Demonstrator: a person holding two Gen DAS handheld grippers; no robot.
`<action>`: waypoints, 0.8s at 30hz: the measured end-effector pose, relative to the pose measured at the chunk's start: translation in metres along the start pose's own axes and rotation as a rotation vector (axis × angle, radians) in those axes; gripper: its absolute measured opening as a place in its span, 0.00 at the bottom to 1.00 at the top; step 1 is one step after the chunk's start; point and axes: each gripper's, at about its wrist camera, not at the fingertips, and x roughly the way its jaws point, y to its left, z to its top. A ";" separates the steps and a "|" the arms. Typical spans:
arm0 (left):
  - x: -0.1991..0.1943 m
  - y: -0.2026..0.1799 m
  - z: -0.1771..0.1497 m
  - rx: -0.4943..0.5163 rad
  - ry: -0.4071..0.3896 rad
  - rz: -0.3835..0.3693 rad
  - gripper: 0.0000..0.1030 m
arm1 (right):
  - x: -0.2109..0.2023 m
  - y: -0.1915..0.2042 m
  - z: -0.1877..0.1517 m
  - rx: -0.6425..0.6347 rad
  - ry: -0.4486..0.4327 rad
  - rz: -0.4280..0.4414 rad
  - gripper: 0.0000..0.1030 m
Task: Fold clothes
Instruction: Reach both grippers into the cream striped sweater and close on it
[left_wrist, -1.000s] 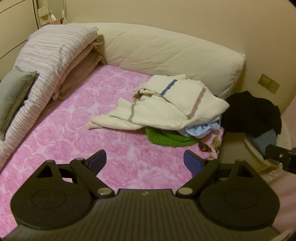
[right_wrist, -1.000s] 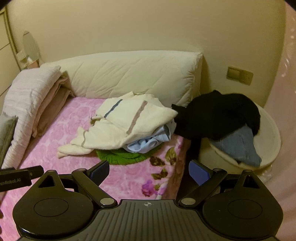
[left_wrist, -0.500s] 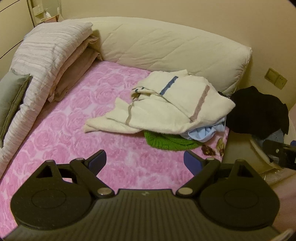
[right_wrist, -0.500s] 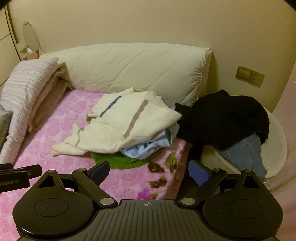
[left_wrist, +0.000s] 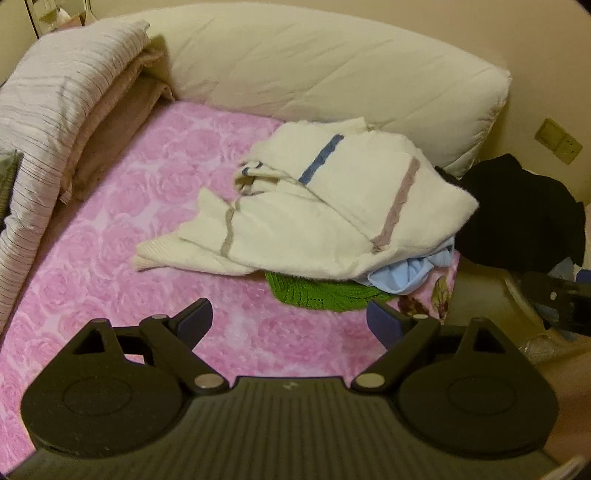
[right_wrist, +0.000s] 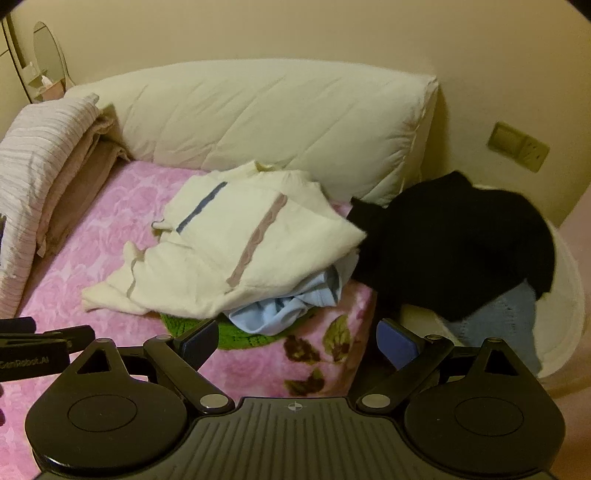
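Presumably both the left tongs (left_wrist: 290, 321) and right tongs (right_wrist: 297, 339) are hanging wide apart and empty near the crumpled cream knit sweater (left_wrist: 314, 218) topping the pile on the pink rose-patterned bed (left_wrist: 122, 236), needing opposite hem corners.

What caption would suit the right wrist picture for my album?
Open right tool above a pink bed, facing a cream sweater piled on blue and green clothes.

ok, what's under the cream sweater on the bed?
Under the cream sweater: a light blue garment and a green knit piece poke out at its near edge. Anything deeper is covered.
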 end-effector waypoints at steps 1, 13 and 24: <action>0.006 0.001 0.004 -0.003 0.009 0.003 0.86 | 0.006 -0.003 0.004 0.010 0.011 0.003 0.93; 0.071 0.019 0.042 -0.062 0.063 -0.051 0.72 | 0.069 -0.013 0.047 0.049 0.045 0.038 0.88; 0.147 0.032 0.055 -0.115 0.154 -0.061 0.72 | 0.144 -0.033 0.054 0.092 0.114 -0.004 0.88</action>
